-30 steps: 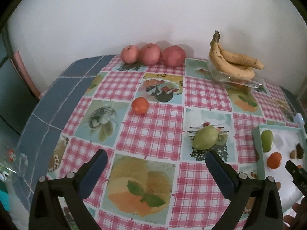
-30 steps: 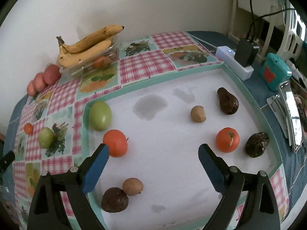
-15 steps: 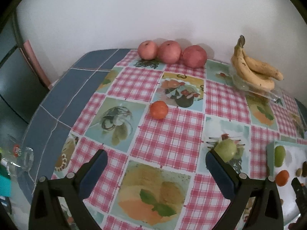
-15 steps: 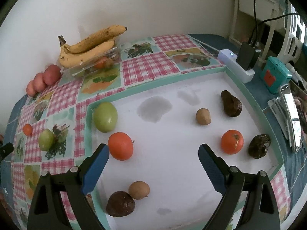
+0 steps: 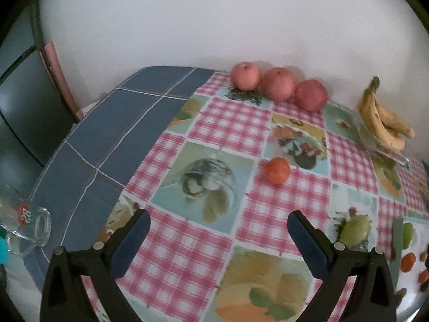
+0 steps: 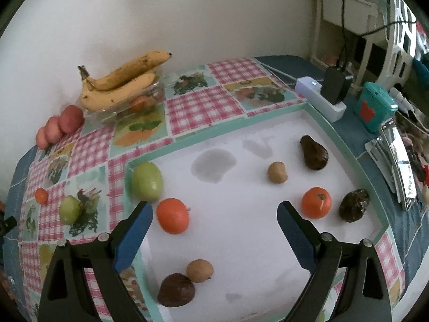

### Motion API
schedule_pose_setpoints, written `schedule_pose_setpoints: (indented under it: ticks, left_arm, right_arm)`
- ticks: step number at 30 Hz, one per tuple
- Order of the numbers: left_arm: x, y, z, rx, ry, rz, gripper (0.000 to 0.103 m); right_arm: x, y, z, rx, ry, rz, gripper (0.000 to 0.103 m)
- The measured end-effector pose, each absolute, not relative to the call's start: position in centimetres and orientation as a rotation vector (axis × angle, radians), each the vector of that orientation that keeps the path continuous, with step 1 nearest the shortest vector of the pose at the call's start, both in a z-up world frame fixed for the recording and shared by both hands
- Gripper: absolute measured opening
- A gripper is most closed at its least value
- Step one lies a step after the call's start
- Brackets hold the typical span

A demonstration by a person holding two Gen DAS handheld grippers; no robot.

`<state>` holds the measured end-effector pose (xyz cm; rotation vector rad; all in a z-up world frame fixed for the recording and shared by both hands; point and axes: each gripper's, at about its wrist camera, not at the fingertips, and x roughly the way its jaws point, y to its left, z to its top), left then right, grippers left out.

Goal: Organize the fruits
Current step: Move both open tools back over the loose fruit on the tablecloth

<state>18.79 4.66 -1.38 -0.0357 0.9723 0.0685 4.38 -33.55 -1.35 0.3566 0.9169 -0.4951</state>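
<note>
Ahead of your left gripper [image 5: 218,230] the table [image 5: 112,134] is open: a small orange [image 5: 277,170] lies beyond the fingers, slightly toward the right one, three apples [image 5: 278,83] line the wall behind it, and a green fruit [image 5: 355,230] sits just right of the right finger. A glass [image 5: 26,230] lies far left. Its fingers are spread wide, holding nothing.

Your right gripper [image 6: 214,221] hangs over the tray [image 6: 209,134], fingers wide and empty. An orange [image 6: 173,215] sits just inside the left finger, another [image 6: 316,202] just outside the right one. Bananas [image 6: 120,80] rest far ahead on the left
</note>
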Motion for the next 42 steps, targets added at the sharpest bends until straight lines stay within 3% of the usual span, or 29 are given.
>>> schedule_pose_setpoints:
  ticks: [7,23,32,36,42]
  left_arm:
    - [19.4,8.7,-2.2,-0.265,0.985,0.091,0.103]
    - [22.0,9.2,-1.5,-0.35,0.92,-0.007,0.103]
    - [24.5,6.1,-2.6,-0.279,0.95,-0.105,0.102]
    - [26.0,5.0,-4.0,-0.241,0.979,-0.101,0.093]
    - [27.7,3.5,-6.5,-0.187,1.038,-0.114,0.093]
  right_arm:
    - [6.3,-30.5,-0.3,0.332,0.911,-0.411,0.094]
    - [13.7,-22.9,-0.9,0.348,0.965,-0.215,0.094]
    - [16.9,-20.7,-2.0,0.33,0.976,-0.167,0.094]
    - [18.0,-20.1,-3.2,0.313,1.008,-0.173,0.094]
    - [19.3,-19.1,-5.7,0.265,1.076,-0.179,0.094]
